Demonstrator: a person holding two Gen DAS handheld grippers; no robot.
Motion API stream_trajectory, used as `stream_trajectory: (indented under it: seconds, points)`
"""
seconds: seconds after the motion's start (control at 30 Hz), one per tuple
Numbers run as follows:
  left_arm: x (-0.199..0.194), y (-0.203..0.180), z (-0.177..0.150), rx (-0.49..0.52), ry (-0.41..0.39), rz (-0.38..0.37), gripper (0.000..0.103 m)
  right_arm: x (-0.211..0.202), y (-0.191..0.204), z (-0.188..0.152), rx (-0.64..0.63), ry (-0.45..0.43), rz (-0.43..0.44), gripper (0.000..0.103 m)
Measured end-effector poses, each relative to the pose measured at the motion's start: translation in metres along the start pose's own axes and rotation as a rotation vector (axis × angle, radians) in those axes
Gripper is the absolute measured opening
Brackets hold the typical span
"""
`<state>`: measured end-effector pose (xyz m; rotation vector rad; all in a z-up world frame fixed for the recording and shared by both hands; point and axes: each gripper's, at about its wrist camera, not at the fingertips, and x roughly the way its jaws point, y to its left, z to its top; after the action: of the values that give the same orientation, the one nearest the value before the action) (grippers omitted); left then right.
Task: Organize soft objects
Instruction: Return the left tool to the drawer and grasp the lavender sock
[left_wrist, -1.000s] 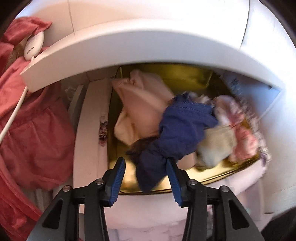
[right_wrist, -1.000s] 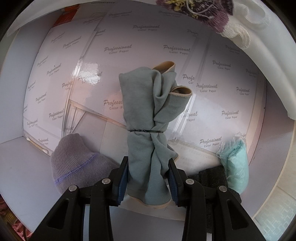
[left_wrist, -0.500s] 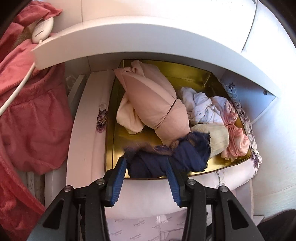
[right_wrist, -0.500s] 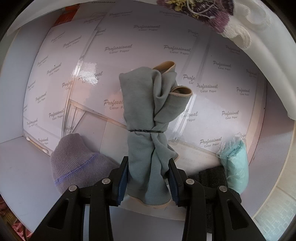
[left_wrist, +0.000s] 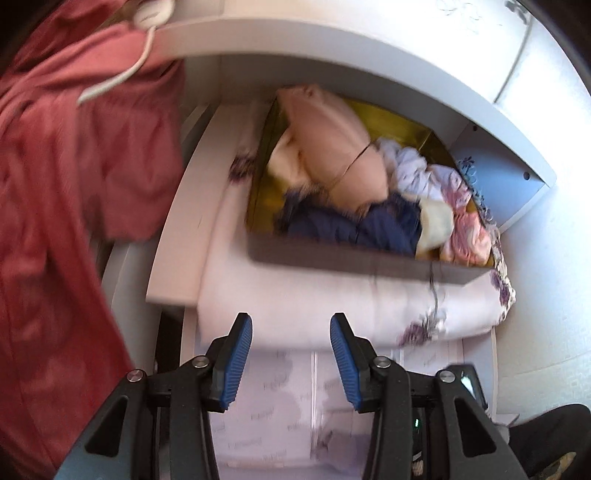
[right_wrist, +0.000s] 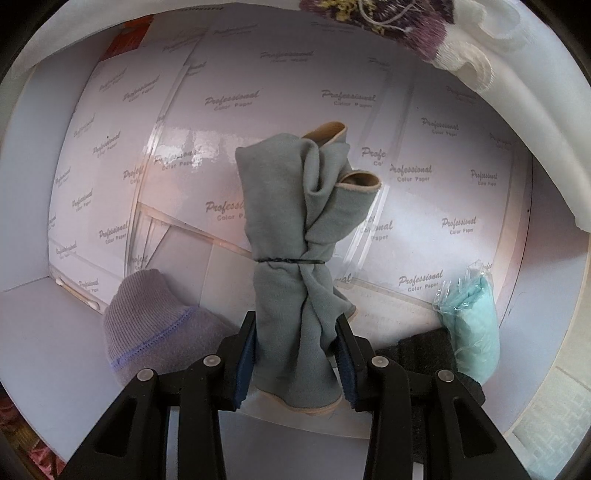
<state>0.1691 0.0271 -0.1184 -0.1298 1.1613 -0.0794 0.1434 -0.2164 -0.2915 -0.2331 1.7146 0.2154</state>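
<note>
A grey-green cloth bundle (right_wrist: 295, 258), tied with a black band, is squeezed between the blue pads of the right hand-held gripper (right_wrist: 295, 354). It is held over a white shelf lined with printed paper (right_wrist: 280, 99). A purple knit hat (right_wrist: 147, 325) and a mint bundle (right_wrist: 472, 321) are seen beside it. The left hand-held gripper (left_wrist: 291, 354) is held half open with nothing in it. Past it, a gold tray (left_wrist: 258, 199) is filled with a navy cloth (left_wrist: 369, 229) and a pink bundle (left_wrist: 332, 147).
</note>
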Motion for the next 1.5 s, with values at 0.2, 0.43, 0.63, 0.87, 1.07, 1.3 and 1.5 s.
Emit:
stream_trajectory:
  seconds: [0.2, 0.43, 0.63, 0.87, 1.07, 1.3, 1.5]
  points:
    - [0.007, 0.005, -0.038, -0.071, 0.109, 0.012, 0.044, -0.001, -0.006, 0.0, 0.022, -0.005, 0.017, 0.041]
    - [0.047, 0.0, -0.072, -0.028, 0.3, 0.007, 0.044, -0.003, -0.022, 0.0, 0.08, -0.018, 0.076, 0.042]
    - [0.078, 0.001, -0.093, -0.026, 0.44, 0.009, 0.044, -0.005, -0.029, 0.0, 0.102, -0.029, 0.095, 0.046]
    - [0.093, -0.005, -0.104, -0.004, 0.505, -0.013, 0.044, -0.017, -0.042, 0.001, 0.142, -0.075, 0.101, 0.059]
    - [0.104, -0.008, -0.106, -0.03, 0.548, -0.086, 0.044, -0.028, -0.057, 0.004, 0.197, -0.114, 0.074, 0.059]
    - [0.122, -0.008, -0.109, -0.069, 0.607, -0.146, 0.044, -0.033, -0.059, 0.006, 0.198, -0.125, 0.06, 0.058]
    - [0.135, -0.01, -0.11, -0.085, 0.64, -0.194, 0.035, -0.027, -0.058, -0.001, 0.193, -0.127, 0.064, 0.058]
